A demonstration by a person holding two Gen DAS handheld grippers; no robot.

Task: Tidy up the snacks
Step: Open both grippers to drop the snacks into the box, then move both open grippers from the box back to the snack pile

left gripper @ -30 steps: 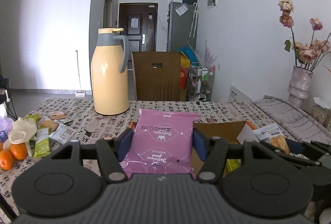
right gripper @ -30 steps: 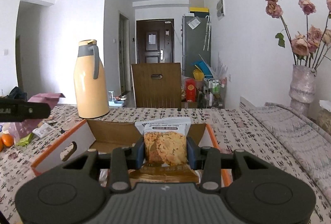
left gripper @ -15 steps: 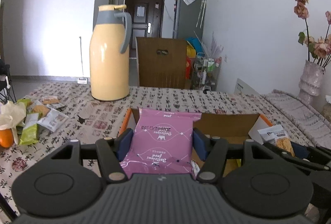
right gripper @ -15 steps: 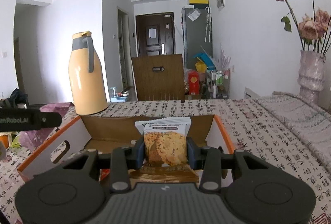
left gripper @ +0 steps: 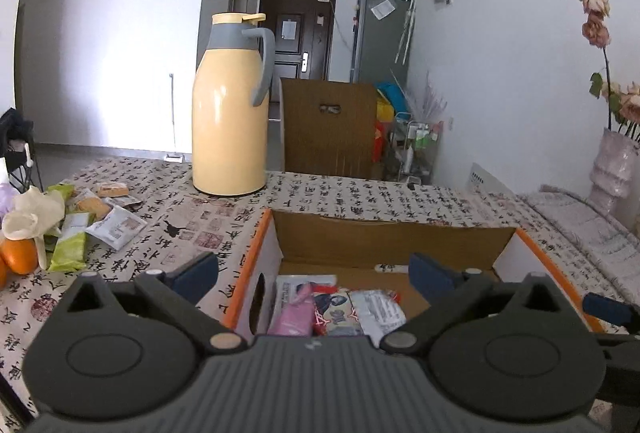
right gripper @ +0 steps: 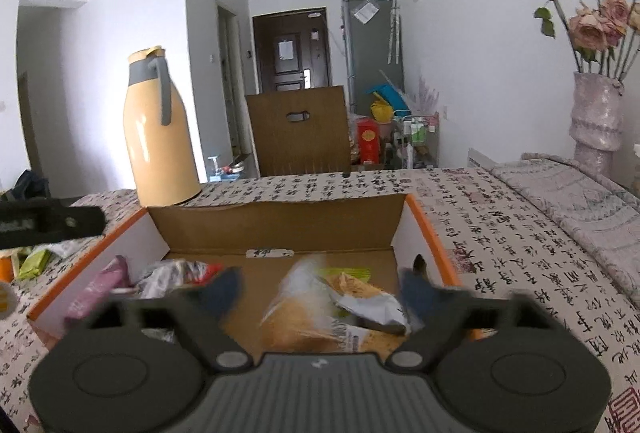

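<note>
Grippers, left point(left gripper: 314, 269) and right point(right gripper: 320, 283), tilt over the box point(left gripper: 394, 239); fingers just opened, gripping nothing.

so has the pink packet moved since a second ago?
Yes. The pink packet has dropped from between the left gripper's jaws, which have just been opening, into the box, against its left wall.

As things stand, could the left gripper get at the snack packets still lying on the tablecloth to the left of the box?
Probably yes. The left gripper is open and empty over the box, and the loose packets lie on the tablecloth with nothing standing between; the thermos sits farther back.
</note>
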